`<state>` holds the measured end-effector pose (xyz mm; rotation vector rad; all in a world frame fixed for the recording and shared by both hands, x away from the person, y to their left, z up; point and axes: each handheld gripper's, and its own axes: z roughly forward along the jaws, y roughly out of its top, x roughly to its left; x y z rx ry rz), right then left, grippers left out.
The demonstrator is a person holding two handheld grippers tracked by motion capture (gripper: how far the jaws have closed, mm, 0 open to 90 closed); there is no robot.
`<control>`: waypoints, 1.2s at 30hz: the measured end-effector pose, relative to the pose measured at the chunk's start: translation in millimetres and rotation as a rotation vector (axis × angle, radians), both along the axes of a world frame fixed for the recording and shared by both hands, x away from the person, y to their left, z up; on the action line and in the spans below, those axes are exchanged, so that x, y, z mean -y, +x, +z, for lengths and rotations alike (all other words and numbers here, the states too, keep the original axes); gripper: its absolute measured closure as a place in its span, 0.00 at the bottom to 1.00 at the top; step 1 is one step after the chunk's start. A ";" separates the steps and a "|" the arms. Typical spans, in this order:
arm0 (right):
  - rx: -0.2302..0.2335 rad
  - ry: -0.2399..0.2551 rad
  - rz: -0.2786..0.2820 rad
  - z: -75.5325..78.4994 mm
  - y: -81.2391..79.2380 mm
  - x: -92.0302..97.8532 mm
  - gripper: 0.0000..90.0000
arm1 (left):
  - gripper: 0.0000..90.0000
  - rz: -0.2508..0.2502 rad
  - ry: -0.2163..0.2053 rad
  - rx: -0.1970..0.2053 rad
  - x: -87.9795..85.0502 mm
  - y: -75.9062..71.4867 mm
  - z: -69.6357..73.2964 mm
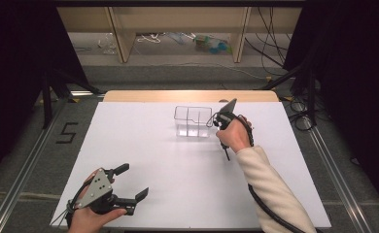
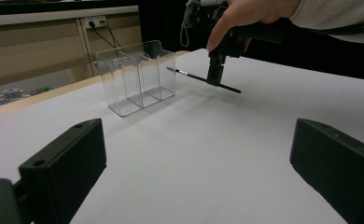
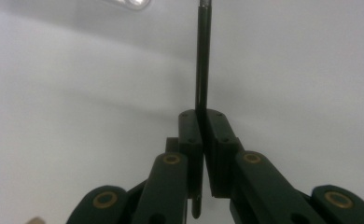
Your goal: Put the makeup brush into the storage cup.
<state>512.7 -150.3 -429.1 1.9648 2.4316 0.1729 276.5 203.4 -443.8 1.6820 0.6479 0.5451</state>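
We have the thin brush point(image 2: 203, 78) picked up: our right tool point(image 2: 216, 74) clamps it above the worktop point(image 1: 178, 184), beside the clear organizer point(image 1: 193, 121). Dropping it into a compartment remains. Our left tool point(image 1: 131, 183) rests wide and empty.

White table point(image 1: 144, 145), pale wood strip along its far edge. One clear three-compartment organizer point(image 1: 193, 121) stands upright on it, near the far edge, slightly right of centre.

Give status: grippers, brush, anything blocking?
Right gripper shut on brush, held above table beside clear organizer. Left gripper open, idle at near edge. Nothing between brush and organizer.
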 end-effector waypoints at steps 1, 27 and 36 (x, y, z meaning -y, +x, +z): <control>0.003 0.008 -0.008 3.7 -1.0 0.3 0.96 | 0.04 0.000 0.000 0.000 0.0 -0.1 0.0; 0.214 0.118 -0.022 24.0 -12.5 19.1 0.96 | 0.04 0.001 0.005 0.002 -0.3 0.6 0.0; 0.267 0.144 -0.015 25.9 -17.7 25.8 0.96 | 0.04 0.004 0.001 -0.004 -0.2 0.4 -0.2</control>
